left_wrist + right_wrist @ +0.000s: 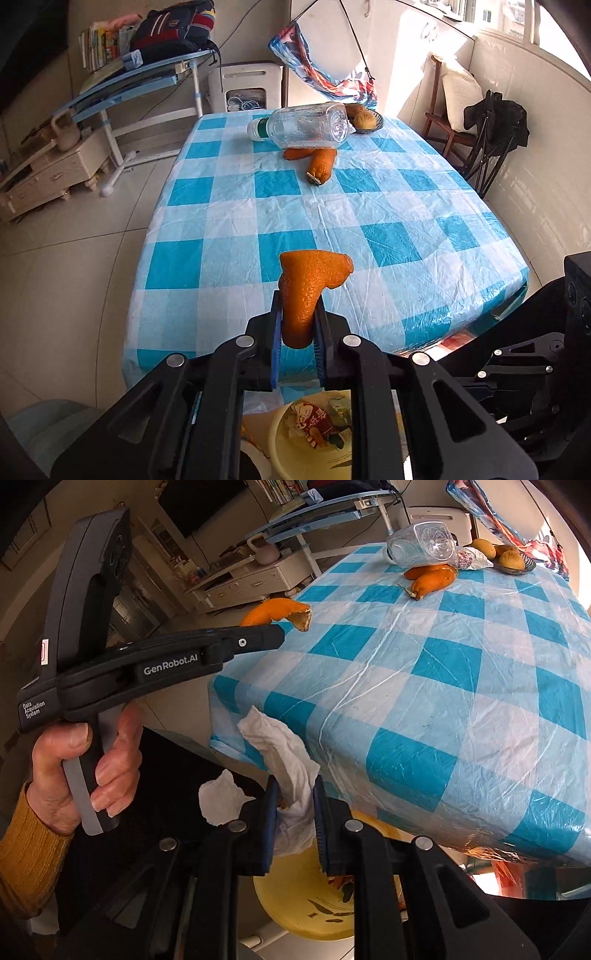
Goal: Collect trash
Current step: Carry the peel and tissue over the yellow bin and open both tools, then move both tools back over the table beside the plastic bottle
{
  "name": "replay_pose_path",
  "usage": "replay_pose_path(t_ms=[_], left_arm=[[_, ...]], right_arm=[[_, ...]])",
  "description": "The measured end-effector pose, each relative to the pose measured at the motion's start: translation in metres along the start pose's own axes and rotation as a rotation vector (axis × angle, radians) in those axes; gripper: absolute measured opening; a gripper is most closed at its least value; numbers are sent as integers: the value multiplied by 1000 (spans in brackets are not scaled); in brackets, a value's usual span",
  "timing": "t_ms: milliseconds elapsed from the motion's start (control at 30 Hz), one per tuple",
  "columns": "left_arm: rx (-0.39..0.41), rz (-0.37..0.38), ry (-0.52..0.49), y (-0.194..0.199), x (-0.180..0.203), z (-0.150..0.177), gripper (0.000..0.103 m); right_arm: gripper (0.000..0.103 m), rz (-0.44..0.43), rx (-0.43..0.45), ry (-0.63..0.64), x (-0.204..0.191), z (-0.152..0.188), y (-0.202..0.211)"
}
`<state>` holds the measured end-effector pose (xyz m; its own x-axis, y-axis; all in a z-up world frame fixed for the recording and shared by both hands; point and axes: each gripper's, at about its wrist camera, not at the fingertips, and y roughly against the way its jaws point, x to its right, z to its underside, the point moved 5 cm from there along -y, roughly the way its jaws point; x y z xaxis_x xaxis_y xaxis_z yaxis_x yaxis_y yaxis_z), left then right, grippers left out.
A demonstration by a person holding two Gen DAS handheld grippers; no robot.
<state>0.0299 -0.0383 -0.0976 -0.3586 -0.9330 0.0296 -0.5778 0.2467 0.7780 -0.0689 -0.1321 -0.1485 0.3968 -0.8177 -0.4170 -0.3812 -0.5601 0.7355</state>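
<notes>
Left tool (pixel 298 325) is clamped tight on a strip of orange peel (pixel 306 291), and from its own camera the peel's long axis runs up and away out of the jaws, its far end bending off to the right over the near edge of the checked surface (pixel 369 221). The right camera gives the side look: the same peel (pixel 275 614) sticks out past the black fingertips, curling toward the surface, with a hand (pixel 85 771) in a mustard sleeve wrapped round the handle.

Right tool (pixel 295 805) grips a crumpled white tissue (pixel 284 760), jaws narrow with the paper bunched between the pads. The tissue stands roughly upright, its top leaning left, just off the near left corner of the surface. Only the right view shows this tissue.

Below both tools sits a yellow bin (pixel 295 904); the left view alone shows wrappers (pixel 317 424) lying inside it.

At the far end, a clear plastic bottle (pixel 303 127) lies on its side, cap to the left and base to the right in the left view. More orange peels (pixel 321 166) lie just in front of it, one pointing toward the near edge. A dish of fruit (pixel 365 120) sits at the far right.
</notes>
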Motion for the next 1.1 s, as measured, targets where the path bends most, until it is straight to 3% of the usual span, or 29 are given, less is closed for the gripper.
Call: replay_pose_path(t_ms=[100,167,400,567,633,667,733,867,967,1100], left_arm=[[-16,4,-10,5,4,14,14],[-32,11,-13,6,7,24,14],[-155,48,-41,0,25,69,14],[-307,92,-56,-14,37,103,18],[-335,84,-72,-17,41,111,30],[-335,79,-81,-16,42,113,33],[-317,69,-88,-13,43,111,49],[-237,76,-52,-1,40,97,58],[-140,68,-5,10,32,70,66],[-49,-16,39,8,13,19,79]], right_arm=[[38,7,3,4,-6,10,4],[42,12,30,2,-8,10,10],[59,37,239,-110,8,-5,47],[63,26,312,-214,29,-12,57],[64,33,321,-241,35,-11,59],[64,34,327,-251,37,-10,61],[66,38,344,-269,40,-6,68],[69,34,369,-297,45,-5,75],[71,46,369,-297,45,-10,77],[76,103,359,-219,49,-35,81]])
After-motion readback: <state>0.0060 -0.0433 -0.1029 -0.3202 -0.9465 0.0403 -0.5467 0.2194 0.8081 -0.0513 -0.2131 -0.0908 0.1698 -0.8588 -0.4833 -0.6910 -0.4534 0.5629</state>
